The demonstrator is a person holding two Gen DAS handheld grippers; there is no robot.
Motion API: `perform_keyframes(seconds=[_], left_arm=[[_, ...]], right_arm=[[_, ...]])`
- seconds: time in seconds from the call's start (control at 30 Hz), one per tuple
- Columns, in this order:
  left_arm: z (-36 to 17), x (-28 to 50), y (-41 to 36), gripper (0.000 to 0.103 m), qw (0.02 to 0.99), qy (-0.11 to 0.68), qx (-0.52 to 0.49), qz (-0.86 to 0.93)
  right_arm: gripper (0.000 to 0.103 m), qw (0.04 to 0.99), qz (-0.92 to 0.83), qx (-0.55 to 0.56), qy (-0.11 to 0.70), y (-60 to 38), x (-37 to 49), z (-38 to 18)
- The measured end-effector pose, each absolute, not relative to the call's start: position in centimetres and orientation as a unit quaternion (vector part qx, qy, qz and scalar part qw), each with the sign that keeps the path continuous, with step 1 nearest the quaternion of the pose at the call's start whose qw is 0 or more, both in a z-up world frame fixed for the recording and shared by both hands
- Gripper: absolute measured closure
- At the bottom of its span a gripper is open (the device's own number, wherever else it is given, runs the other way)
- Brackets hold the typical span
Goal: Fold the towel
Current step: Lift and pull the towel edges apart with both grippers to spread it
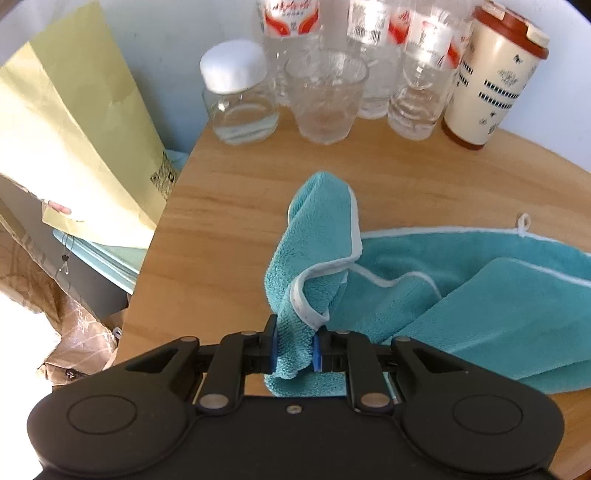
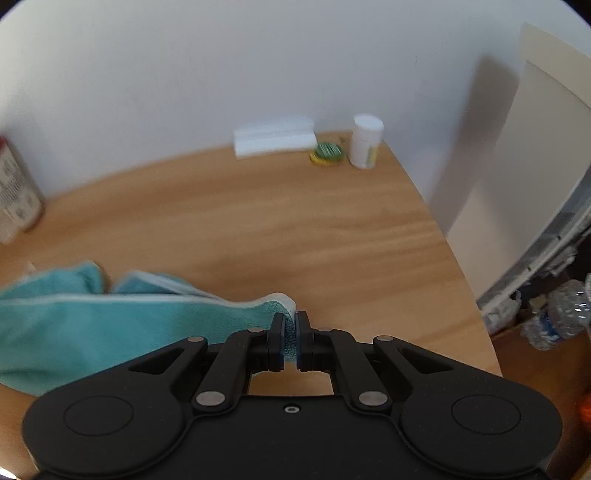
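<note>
Both grippers, left (image 1: 294,345) and right (image 2: 290,341), clamp the towel (image 1: 461,291) (glass (image 1: 325,99) empty).

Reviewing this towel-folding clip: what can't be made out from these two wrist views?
- Towel: the left wrist view's right edge cuts it off; the right wrist view's left edge does too, and it is motion-blurred there.
- Towel corner in the left hand-held gripper: partly hidden by the gripper body.
- Bottle labels: cut by the top edge, unreadable.
- Small green tin: too blurred to identify.
</note>
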State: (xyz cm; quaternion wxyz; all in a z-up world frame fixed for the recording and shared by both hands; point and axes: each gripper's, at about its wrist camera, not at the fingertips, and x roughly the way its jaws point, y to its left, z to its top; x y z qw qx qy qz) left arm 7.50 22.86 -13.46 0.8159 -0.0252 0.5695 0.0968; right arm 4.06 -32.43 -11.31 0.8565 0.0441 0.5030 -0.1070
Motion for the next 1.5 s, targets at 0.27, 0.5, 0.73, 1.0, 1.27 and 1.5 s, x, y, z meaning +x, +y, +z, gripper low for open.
perform_keyframes(seconds=[0.27, 0.5, 0.73, 1.0, 1.27, 1.5], left_arm=[[-14.6, 6.6, 23.1, 0.077, 0.807, 0.582, -0.021, 0.098], [-13.9, 7.1, 23.8, 0.055, 0.810, 0.579, -0.016, 0.093], [-13.8, 7.7, 23.9, 0.053, 0.808, 0.586, -0.009, 0.060], [-15.0, 8.5, 24.1, 0.053, 0.790, 0.608, -0.025, 0.076], [-15.5, 9.1, 24.2, 0.053, 0.788, 0.608, -0.032, 0.098], [-12.6, 8.6, 23.7, 0.053, 0.803, 0.588, 0.009, 0.093]], right_arm=[[0.089, 0.852, -0.117, 0.004, 0.510, -31.7, 3.0, -13.6], [0.061, 0.860, -0.071, -0.023, 0.504, -30.9, 2.7, -12.1], [0.056, 0.844, -0.023, -0.067, 0.531, -31.0, 5.1, -13.9], [0.057, 0.809, 0.010, -0.086, 0.581, -31.5, 8.2, -17.5], [0.094, 0.805, 0.035, -0.078, 0.587, -31.9, 8.4, -17.2], [0.094, 0.808, 0.039, -0.078, 0.583, -32.2, 7.0, -15.0]])
